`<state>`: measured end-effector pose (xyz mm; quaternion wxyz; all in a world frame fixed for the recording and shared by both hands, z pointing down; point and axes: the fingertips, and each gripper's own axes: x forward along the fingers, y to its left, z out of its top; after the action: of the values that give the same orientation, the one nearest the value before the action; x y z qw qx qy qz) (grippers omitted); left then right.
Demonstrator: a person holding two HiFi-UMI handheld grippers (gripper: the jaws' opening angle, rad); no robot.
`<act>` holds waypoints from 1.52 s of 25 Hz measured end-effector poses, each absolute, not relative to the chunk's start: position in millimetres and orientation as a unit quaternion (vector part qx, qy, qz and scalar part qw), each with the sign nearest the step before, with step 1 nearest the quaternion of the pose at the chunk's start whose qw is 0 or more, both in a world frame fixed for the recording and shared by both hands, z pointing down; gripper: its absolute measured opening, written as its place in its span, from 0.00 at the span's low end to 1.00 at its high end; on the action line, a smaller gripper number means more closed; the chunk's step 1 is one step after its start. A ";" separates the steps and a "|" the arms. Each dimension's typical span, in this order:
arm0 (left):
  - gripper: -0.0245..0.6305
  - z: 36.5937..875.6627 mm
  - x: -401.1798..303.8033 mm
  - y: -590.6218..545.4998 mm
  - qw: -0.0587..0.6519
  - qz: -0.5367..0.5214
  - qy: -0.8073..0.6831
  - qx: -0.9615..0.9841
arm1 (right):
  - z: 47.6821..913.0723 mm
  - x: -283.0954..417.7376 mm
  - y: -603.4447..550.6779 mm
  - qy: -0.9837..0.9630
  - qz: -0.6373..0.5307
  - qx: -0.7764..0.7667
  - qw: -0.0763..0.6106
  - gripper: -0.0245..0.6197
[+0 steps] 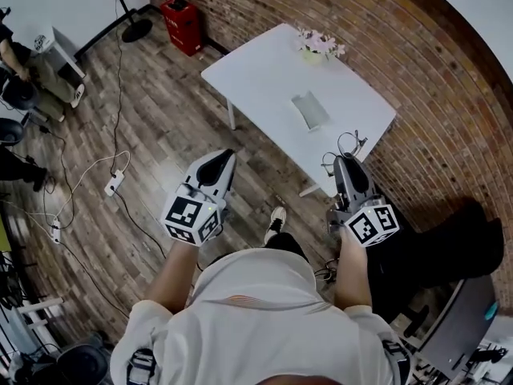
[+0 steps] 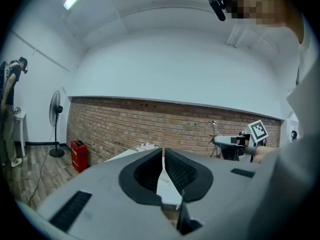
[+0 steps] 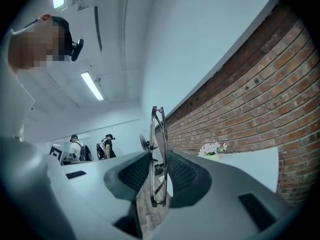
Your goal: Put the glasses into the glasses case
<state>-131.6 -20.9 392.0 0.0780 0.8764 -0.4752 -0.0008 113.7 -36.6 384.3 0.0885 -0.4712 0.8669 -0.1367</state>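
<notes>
The glasses (image 1: 349, 144) are thin wire-framed and folded. They stand on edge between the pads of my right gripper (image 1: 348, 169), which is shut on them; in the right gripper view the glasses (image 3: 159, 154) rise above the jaws. The grey glasses case (image 1: 309, 109) lies open on the white table (image 1: 256, 74), beyond both grippers. My left gripper (image 1: 218, 169) hangs over the wooden floor, left of the table's near corner. Its jaws stand almost together, and in the left gripper view my left gripper (image 2: 163, 153) holds nothing.
A pot of pale flowers (image 1: 319, 46) stands at the table's far edge by the brick wall (image 1: 449, 95). A red box (image 1: 183, 24) and a fan (image 1: 128, 14) are at the far left. Cables and a power strip (image 1: 114, 183) cross the floor. People are at the left edge.
</notes>
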 end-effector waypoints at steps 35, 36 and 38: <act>0.08 403.7 -29.6 -313.4 0.104 0.017 -0.392 0.914 | 395.3 222.3 -278.1 0.806 -0.165 -0.561 0.089 0.29; 0.08 402.6 -31.5 -324.9 0.104 0.016 -0.380 0.919 | 394.8 216.7 -281.2 0.801 -0.162 -0.570 0.086 0.29; 0.08 400.1 -35.7 -346.8 0.106 0.012 -0.355 0.929 | 395.2 205.7 -287.4 0.789 -0.157 -0.589 0.074 0.29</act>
<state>-35.7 -346.8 400.1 0.1062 0.9288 -0.3549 0.0119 205.7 -287.4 395.2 0.0739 -0.5891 0.7892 -0.1569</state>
